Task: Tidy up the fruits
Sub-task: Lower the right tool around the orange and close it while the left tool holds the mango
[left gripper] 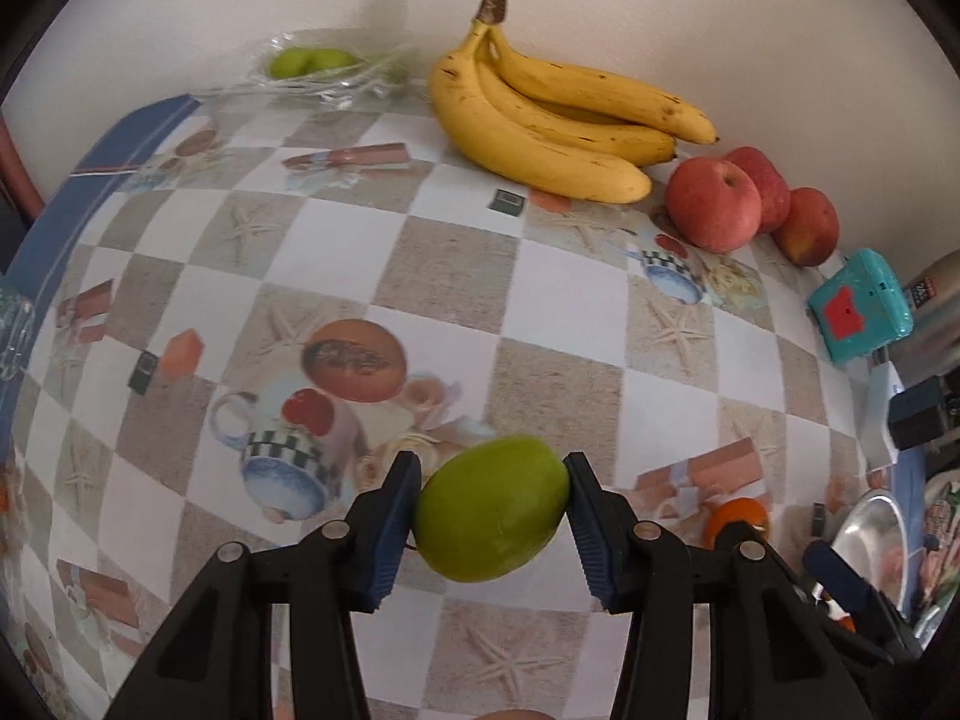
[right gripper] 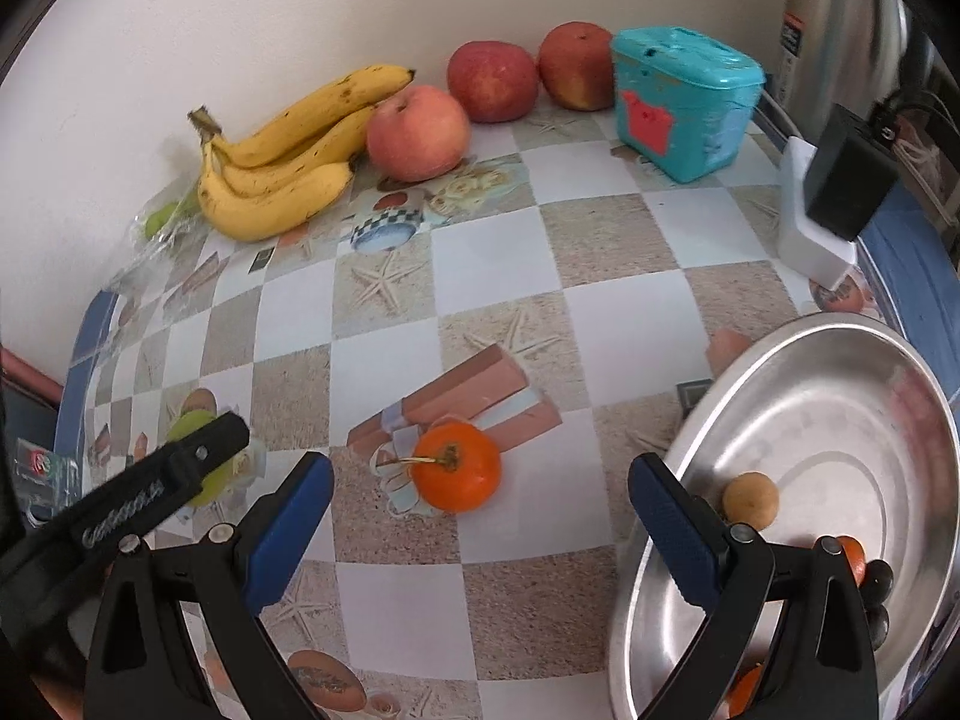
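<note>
My left gripper [left gripper: 492, 510] has its blue pads pressed on either side of a green fruit [left gripper: 491, 507], lifted clear of the checked tablecloth [left gripper: 456, 264]. My right gripper [right gripper: 480, 531] hangs wide open and empty above the orange fruit [right gripper: 459, 474], beside the steel plate [right gripper: 798, 420]. I should carry the green one level and gently to the glass bowl [left gripper: 324, 69] by the wall, where its likes lie, squeezing no harder lest it bruise.

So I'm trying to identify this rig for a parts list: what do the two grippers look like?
Both look alike: the left gripper and right gripper have black angular plastic arms with silver rivets and ribbed blue pads. Pale lettering runs along the left one's side, unreadable. No cables or sleeves show.
</note>
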Demonstrator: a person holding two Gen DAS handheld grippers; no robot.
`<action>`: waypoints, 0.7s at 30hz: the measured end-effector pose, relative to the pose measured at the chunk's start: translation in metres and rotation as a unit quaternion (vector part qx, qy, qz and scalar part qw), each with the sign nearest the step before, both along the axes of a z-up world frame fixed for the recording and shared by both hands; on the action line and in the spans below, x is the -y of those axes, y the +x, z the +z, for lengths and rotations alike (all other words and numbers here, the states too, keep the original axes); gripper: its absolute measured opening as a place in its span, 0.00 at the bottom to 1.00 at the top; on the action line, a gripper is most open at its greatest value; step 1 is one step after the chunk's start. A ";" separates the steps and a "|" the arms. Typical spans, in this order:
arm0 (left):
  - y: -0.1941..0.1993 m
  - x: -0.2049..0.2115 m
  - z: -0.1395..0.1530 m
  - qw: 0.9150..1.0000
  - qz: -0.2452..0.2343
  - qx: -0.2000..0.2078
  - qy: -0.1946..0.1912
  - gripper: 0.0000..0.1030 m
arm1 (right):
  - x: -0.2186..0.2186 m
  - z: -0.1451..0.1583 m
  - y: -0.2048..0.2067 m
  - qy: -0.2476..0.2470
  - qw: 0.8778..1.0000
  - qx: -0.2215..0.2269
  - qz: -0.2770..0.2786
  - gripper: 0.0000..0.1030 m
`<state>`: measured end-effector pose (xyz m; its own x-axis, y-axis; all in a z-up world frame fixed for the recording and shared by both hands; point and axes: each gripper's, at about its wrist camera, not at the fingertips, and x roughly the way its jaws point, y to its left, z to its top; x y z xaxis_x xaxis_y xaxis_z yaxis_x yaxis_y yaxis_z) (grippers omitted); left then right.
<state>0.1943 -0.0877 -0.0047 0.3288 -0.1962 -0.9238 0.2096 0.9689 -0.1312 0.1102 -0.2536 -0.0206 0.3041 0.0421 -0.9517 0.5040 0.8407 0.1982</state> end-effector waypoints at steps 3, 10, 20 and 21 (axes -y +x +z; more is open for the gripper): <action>0.001 -0.006 0.000 1.000 0.004 0.006 -0.001 0.50 | -0.004 -0.012 0.006 -0.011 1.000 -0.012 0.006 0.96; 0.007 -0.016 -0.002 1.000 0.000 0.017 -0.009 0.50 | -0.015 -0.031 0.021 -0.021 0.998 -0.044 0.027 0.96; 0.012 -0.018 -0.017 0.999 -0.005 -0.001 -0.039 0.50 | -0.031 -0.042 0.027 -0.075 0.994 -0.070 0.050 1.00; 0.013 -0.018 -0.018 0.999 -0.005 -0.002 -0.038 0.50 | -0.031 -0.043 0.027 -0.075 0.994 -0.070 0.050 1.00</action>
